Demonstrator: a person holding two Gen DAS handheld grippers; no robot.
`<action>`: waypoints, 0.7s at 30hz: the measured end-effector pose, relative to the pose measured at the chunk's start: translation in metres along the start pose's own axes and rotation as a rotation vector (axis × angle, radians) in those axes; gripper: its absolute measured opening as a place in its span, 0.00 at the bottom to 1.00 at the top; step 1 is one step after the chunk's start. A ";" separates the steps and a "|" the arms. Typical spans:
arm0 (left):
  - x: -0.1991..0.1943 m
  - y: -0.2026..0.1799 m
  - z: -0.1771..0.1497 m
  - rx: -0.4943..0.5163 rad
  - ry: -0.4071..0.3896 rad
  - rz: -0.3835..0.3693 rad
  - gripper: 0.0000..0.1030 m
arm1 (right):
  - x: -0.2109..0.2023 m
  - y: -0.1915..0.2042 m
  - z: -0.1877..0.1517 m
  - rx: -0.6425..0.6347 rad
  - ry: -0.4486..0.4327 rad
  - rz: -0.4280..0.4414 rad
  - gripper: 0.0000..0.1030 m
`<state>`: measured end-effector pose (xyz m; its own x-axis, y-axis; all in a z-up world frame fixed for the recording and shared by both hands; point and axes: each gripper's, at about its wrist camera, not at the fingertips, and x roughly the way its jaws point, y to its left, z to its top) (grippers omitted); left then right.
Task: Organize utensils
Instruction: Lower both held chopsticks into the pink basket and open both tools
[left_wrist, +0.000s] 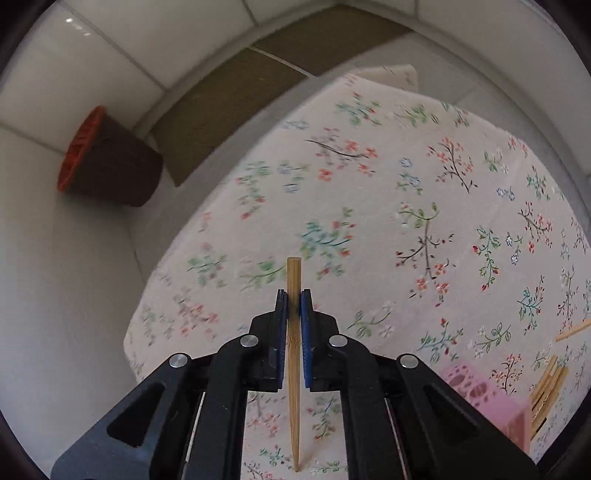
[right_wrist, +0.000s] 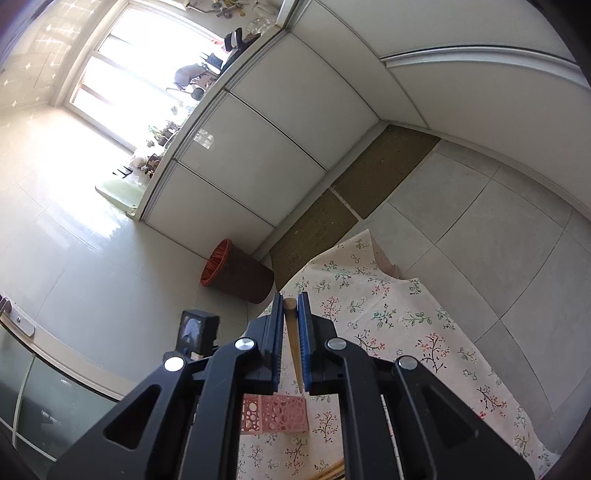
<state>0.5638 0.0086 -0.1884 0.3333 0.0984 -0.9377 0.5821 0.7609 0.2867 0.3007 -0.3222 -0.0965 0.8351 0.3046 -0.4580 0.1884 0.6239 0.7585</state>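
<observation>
Two grippers, two sticks! Your left gripper is pinched tight on a tapered bamboo chopstick, blunt end at 12 o'clock, point trailing back toward 6. Your right gripper is closed on a second bamboo chopstick, aimed the same way. Below waits the pink perforated plastic holder, lying on the floral cloth-covered bench, its opening toward 9 o'clock; whether anything sits inside, I can't tell. Loose bamboo chopsticks lie at 4 o'clock just beside it. Line each stick up with the holder's mouth, go in squarely, and release only once it's seated.
</observation>
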 end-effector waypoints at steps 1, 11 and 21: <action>-0.017 0.009 -0.012 -0.047 -0.040 0.011 0.06 | -0.004 0.007 -0.001 -0.009 -0.005 0.007 0.08; -0.213 0.007 -0.135 -0.385 -0.465 0.067 0.06 | -0.053 0.116 -0.019 -0.235 -0.062 0.075 0.08; -0.316 -0.027 -0.159 -0.454 -0.733 -0.037 0.06 | -0.061 0.187 -0.044 -0.471 -0.114 0.042 0.08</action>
<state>0.3246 0.0590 0.0692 0.8057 -0.2509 -0.5365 0.3008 0.9537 0.0057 0.2624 -0.1924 0.0524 0.8933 0.2723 -0.3575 -0.0795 0.8787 0.4707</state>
